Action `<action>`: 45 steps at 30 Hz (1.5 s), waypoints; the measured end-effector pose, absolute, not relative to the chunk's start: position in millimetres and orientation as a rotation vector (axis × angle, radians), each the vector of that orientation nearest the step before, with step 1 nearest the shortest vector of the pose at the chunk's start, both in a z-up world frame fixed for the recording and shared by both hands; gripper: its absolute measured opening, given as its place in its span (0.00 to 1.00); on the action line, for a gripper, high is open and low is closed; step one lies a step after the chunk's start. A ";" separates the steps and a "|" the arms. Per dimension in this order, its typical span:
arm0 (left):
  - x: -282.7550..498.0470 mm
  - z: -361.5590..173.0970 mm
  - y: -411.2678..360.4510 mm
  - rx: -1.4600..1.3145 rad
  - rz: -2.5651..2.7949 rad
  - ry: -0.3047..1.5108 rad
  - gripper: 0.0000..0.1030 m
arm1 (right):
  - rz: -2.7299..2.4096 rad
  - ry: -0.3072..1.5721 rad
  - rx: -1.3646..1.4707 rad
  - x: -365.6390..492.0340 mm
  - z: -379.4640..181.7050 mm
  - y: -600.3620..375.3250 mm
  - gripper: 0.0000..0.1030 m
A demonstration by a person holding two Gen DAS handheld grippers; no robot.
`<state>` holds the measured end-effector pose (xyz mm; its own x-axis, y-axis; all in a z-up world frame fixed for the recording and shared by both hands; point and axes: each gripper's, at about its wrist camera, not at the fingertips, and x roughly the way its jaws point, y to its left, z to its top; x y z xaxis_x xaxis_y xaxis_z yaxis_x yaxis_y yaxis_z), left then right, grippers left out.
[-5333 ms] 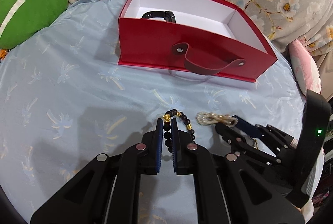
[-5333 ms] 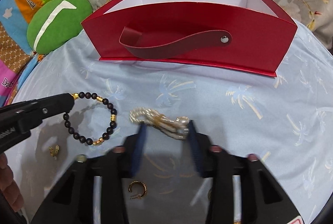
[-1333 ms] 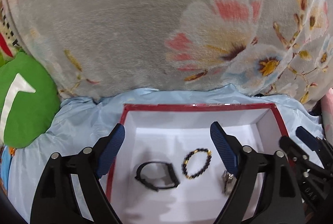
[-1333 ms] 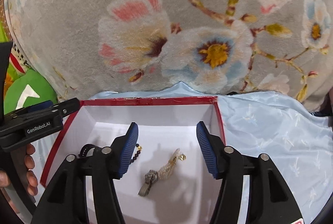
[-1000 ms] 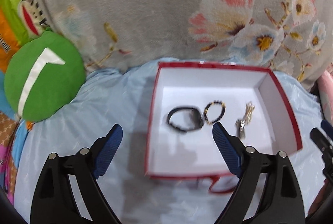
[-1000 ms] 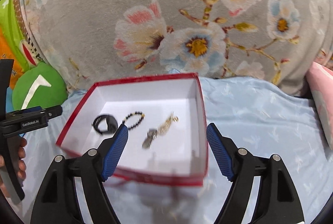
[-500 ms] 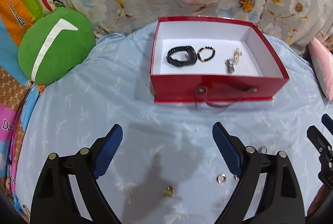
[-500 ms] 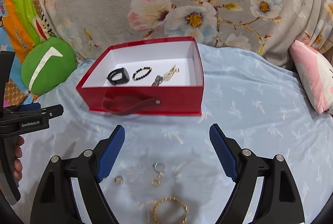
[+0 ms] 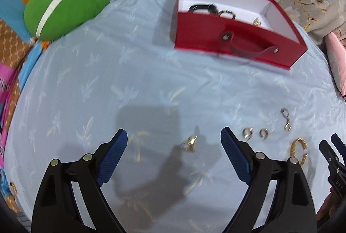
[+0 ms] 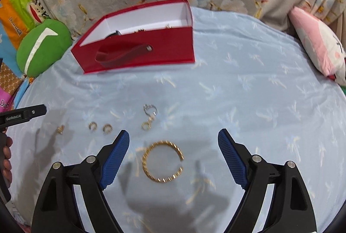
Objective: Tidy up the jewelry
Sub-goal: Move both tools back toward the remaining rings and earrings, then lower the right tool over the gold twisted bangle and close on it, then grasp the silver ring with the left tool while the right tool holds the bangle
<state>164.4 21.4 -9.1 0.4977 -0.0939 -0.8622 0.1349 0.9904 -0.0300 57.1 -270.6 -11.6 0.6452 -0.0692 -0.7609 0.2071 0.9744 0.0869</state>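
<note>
both grippers (image 9: 174, 145) over pale blue bedsheet (image 9: 129, 81)

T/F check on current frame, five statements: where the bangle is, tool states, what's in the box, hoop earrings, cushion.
1. The gold bangle lies on the blue cloth, between the fingers of the right tool. True.
2. The left tool is shut on an earring. False: its jaws stand wide open and nothing is gripped; a small gold piece lies on the cloth between them.
3. The red box is empty. False: a black band and a beaded bracelet show inside.
4. Two small gold hoops lie side by side on the cloth. True.
5. The green cushion sits inside the box. False: it lies off to the side of it.
</note>
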 end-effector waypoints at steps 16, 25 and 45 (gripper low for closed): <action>144.9 -49.6 32.3 0.019 -0.168 1.148 0.83 | -0.148 0.948 0.197 50.7 -50.4 -264.3 0.80; 144.5 -50.5 53.8 -0.021 -0.125 1.155 0.83 | -0.115 0.976 0.200 63.4 -61.9 -254.4 0.80; 145.1 -50.5 67.7 -0.069 -0.131 1.167 0.83 | -0.118 0.971 0.129 76.6 -65.8 -245.2 0.53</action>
